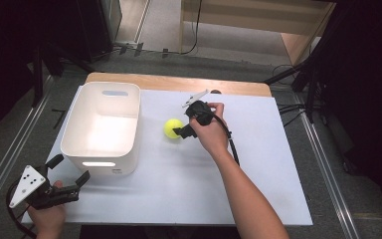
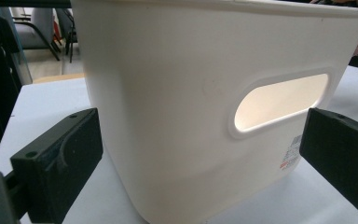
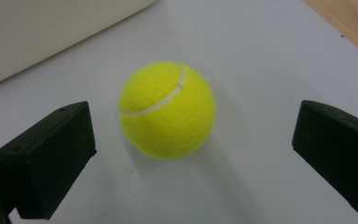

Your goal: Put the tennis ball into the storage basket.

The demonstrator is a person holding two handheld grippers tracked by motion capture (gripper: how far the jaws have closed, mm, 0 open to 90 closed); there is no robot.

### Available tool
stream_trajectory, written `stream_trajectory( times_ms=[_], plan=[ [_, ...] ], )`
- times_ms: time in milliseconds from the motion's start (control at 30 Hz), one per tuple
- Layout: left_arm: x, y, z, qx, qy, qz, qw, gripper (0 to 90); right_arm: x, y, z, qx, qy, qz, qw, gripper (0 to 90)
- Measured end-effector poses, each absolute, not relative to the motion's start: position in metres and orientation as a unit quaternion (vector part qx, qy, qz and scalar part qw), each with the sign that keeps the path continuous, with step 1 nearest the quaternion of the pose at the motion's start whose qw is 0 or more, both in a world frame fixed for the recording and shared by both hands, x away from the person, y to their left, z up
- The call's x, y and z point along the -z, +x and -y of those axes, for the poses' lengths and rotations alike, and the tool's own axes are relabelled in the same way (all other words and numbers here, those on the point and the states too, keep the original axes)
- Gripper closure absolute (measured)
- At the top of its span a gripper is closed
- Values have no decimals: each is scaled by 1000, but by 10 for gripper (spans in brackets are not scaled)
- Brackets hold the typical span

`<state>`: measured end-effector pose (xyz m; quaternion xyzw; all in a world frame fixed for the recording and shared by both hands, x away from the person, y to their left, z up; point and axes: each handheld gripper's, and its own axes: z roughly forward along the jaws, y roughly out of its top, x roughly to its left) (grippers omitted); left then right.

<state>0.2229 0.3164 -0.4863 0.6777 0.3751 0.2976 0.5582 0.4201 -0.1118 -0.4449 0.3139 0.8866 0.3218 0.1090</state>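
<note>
Ball (image 1: 173,128) sits on the white table (image 1: 268,164), a bit right of the bin (image 1: 103,127) and roughly mid-table, closer to the far side. It's a yellow tennis ball, and the seam curves across its top in the right gripper view (image 3: 167,109).

Right gripper (image 1: 183,131) is right up against the ball from the right side in the high view, held by the person's right hand (image 1: 210,130) with the forearm reaching in from the bottom. Its jaws are spread wide; in the right gripper view there's one on each side of the ball with clear white table between each jaw and the ball, so nothing is gripped.

Left gripper (image 1: 69,175) is down at the near-left corner of the table, in the left hand (image 1: 47,216), pointing at the near end of the bin. Jaws are wide apart there too, holding nothing. In the left gripper view (image 2: 200,154) the bin's white wall (image 2: 177,93) with its oval handle slot is close in front, between the two jaws but not touched as far as can be seen.

Bin is white plastic, upright, on the left half of the table.
</note>
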Motion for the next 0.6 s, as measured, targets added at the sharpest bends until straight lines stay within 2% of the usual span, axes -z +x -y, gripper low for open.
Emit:
stream_trajectory(
  times_ms=[600],
  plan=[
    [486, 223, -317, -297, 677, -375, 560, 0, 457, 432, 89, -282, 295, -909, 80, 0]
  ],
)
